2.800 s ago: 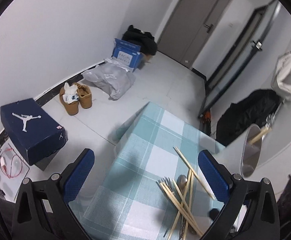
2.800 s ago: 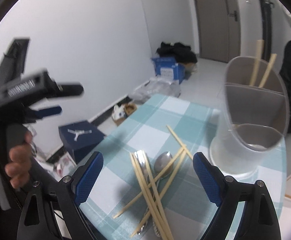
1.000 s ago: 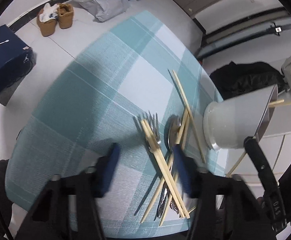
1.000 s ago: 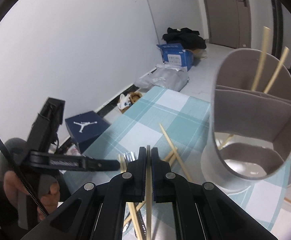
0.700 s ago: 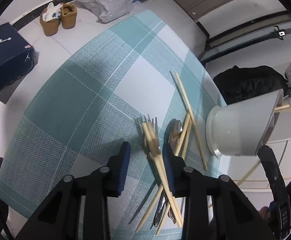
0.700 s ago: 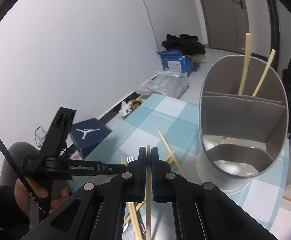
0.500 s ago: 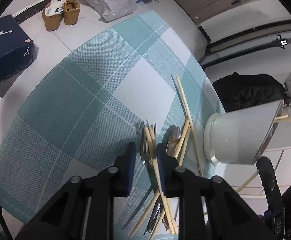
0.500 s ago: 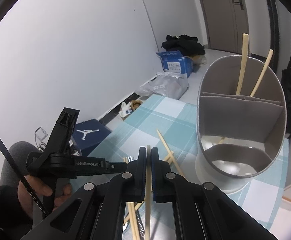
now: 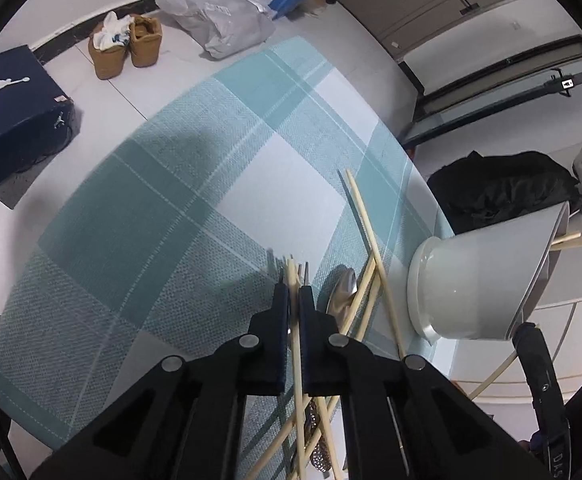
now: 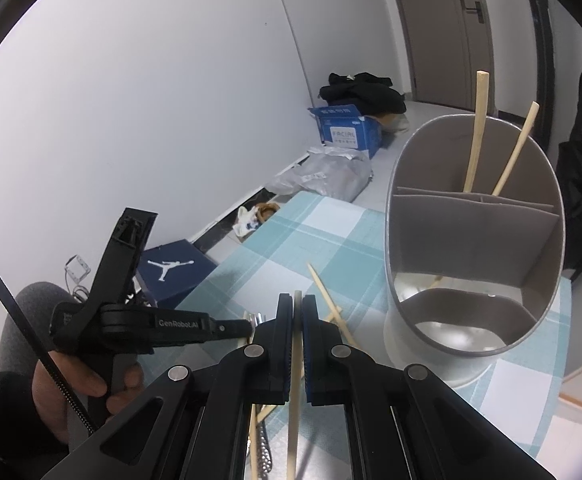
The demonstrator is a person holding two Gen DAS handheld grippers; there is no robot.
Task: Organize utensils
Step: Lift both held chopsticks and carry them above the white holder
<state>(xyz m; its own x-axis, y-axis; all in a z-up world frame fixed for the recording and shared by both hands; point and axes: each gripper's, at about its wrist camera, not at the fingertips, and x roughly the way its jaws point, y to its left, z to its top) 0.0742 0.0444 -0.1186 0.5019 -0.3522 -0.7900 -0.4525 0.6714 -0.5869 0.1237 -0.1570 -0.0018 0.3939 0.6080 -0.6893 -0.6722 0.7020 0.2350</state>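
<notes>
Standing at frame right on the cloth (image 9: 195, 184), the holder (image 10: 475, 240) waiting with two sticks in its far compartment, while right gripper (image 10: 297, 312) clamping a chopstick (image 10: 294, 380) for loading and left gripper (image 9: 294, 300), lower centre, pinching another chopstick (image 9: 296, 344) from the pile.

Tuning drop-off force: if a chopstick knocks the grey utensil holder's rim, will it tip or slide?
Probably stays put: the utensil holder flares into a wide base. Looks like light plastic, nearly empty, with two chopsticks in the back compartment, so it may slide on the woven placemat.
</notes>
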